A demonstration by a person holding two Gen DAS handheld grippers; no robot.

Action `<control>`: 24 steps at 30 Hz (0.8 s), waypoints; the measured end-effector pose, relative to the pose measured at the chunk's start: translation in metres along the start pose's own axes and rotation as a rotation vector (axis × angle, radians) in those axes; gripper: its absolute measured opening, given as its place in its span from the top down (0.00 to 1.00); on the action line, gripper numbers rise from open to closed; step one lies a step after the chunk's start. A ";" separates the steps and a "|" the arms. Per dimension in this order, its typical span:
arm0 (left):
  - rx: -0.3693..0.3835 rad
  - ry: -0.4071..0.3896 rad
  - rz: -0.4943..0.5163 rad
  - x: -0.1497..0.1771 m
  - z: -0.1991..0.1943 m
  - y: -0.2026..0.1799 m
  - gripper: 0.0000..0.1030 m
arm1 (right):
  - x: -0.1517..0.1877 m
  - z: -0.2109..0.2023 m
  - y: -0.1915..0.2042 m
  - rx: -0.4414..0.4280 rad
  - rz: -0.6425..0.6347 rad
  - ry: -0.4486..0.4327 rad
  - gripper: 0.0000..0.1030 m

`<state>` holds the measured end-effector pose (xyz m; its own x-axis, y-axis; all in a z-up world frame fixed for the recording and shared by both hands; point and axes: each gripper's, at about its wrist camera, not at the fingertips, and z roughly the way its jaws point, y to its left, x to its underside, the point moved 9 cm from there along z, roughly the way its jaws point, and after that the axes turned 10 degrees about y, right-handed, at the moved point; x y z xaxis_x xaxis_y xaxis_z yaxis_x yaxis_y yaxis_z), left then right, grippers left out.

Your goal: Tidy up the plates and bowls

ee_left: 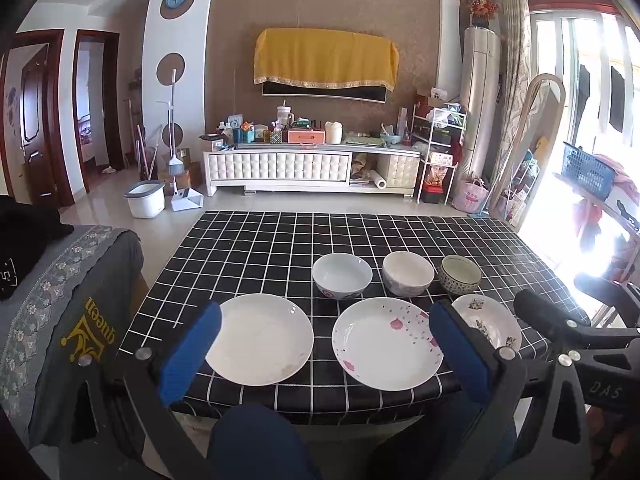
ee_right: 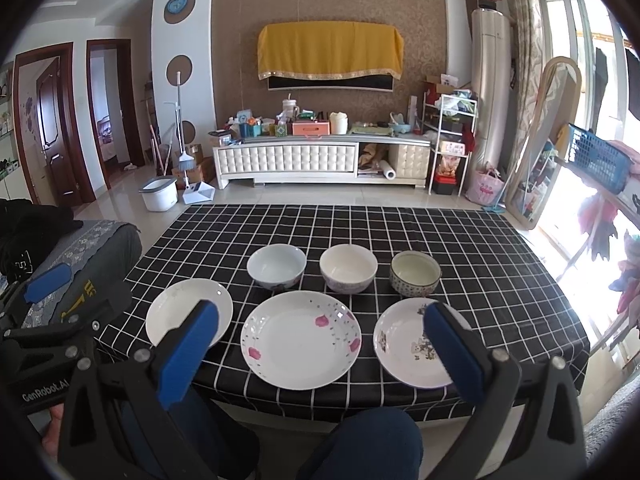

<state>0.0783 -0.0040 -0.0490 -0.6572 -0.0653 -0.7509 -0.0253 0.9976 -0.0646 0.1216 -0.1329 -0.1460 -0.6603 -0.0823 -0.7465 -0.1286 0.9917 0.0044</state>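
Three plates lie in a front row on the black checked table (ee_left: 248,248): a plain white plate (ee_left: 262,338) (ee_right: 180,312), a pink-flowered plate (ee_left: 386,342) (ee_right: 300,338) and a small patterned plate (ee_left: 486,322) (ee_right: 408,342). Behind them stand a white bowl (ee_left: 342,275) (ee_right: 277,266), a cream bowl (ee_left: 407,273) (ee_right: 348,268) and a dark patterned bowl (ee_left: 460,274) (ee_right: 415,273). My left gripper (ee_left: 324,344) is open and empty, held before the table's near edge. My right gripper (ee_right: 320,344) is open and empty beside it.
A grey sofa arm with a dark shirt (ee_left: 80,312) is at the left. My knees (ee_right: 376,440) are under the near table edge. A TV cabinet (ee_left: 312,164), mop bucket (ee_left: 145,199) and shelf rack (ee_left: 440,156) stand beyond.
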 end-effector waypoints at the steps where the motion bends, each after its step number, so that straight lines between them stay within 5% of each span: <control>1: 0.000 0.001 0.000 0.000 0.000 0.000 0.00 | 0.000 0.000 0.000 0.000 0.001 0.001 0.00; 24: -0.007 0.008 0.005 0.002 0.000 0.000 0.00 | 0.003 0.002 0.000 -0.016 0.002 0.004 0.00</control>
<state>0.0772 -0.0038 -0.0508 -0.6631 -0.0602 -0.7461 -0.0272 0.9980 -0.0564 0.1210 -0.1330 -0.1496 -0.6632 -0.0804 -0.7441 -0.1386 0.9902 0.0166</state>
